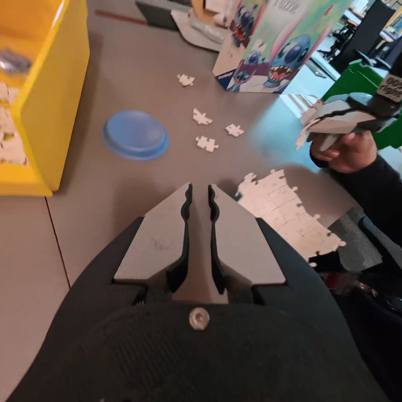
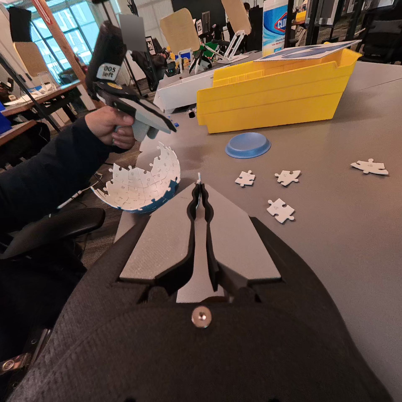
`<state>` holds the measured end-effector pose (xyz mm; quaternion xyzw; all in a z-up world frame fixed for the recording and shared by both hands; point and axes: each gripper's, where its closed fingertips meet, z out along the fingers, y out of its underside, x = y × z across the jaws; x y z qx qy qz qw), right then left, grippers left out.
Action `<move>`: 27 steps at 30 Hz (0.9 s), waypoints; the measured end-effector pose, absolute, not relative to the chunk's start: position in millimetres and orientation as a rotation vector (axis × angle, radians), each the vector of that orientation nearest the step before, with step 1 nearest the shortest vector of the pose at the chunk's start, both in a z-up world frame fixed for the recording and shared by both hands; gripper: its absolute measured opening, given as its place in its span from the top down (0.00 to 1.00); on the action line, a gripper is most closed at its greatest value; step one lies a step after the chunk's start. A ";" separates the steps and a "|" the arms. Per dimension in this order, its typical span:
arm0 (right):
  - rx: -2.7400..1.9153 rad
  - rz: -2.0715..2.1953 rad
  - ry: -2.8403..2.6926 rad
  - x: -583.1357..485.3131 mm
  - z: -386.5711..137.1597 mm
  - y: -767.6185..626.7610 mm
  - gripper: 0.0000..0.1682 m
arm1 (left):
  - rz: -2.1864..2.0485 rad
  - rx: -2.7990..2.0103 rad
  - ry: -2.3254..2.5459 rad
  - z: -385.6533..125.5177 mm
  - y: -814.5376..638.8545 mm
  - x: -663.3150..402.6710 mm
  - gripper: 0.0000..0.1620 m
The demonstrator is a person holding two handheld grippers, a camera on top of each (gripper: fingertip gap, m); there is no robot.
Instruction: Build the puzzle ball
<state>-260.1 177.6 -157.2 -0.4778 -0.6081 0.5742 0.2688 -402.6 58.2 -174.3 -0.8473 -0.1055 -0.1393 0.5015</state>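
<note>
The partly built puzzle ball [image 2: 141, 187], a white-inside, blue-outside half shell, rests at the table's near edge; it also shows in the left wrist view [image 1: 282, 213]. My right gripper [image 2: 199, 187] is shut on a thin puzzle piece [image 2: 199, 176], just right of the shell. In the left wrist view it [image 1: 304, 132] is held in the air with the white piece [image 1: 301, 138]. My left gripper [image 1: 200, 189] is slightly open and empty, above the table just left of the shell; in the right wrist view it [image 2: 174, 128] hovers above the shell. Several loose white pieces [image 2: 245, 178] [image 1: 206, 144] lie on the table.
A blue round stand [image 1: 134, 134] [image 2: 248, 144] sits on the grey table [image 2: 326, 217]. A yellow bin [image 1: 43, 97] [image 2: 272, 97] holding more pieces stands beside it. The puzzle's picture box [image 1: 272, 54] stands at the table's edge beyond the loose pieces. An office chair armrest [image 2: 54, 226] is below the shell. There is about 20 centimetres between the tips of the two grippers.
</note>
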 end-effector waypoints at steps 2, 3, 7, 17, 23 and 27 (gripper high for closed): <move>-1.304 1.536 -1.636 -261.1 -161.4 180.5 1.00 | -0.353 -2.026 -0.285 -188.0 57.1 -407.1 0.92; -1.312 1.536 -1.632 -261.3 -163.1 181.7 1.00 | -0.343 -2.010 -0.299 -191.9 57.1 -409.9 0.93; -1.329 1.576 -1.622 -261.3 -166.1 181.7 1.00 | -0.317 -1.999 -0.302 -207.5 60.8 -408.7 0.93; -1.338 1.679 -1.608 -261.1 -159.3 177.7 1.00 | -0.257 -2.145 -0.287 -230.1 65.2 -404.6 0.96; -1.296 1.717 -1.650 -268.3 -143.7 175.8 1.00 | -0.277 -2.149 -0.313 -232.1 65.1 -406.2 0.97; -1.257 1.645 -1.841 -278.7 -134.0 166.7 1.00 | -0.267 -2.086 -0.332 -224.3 63.8 -409.8 1.00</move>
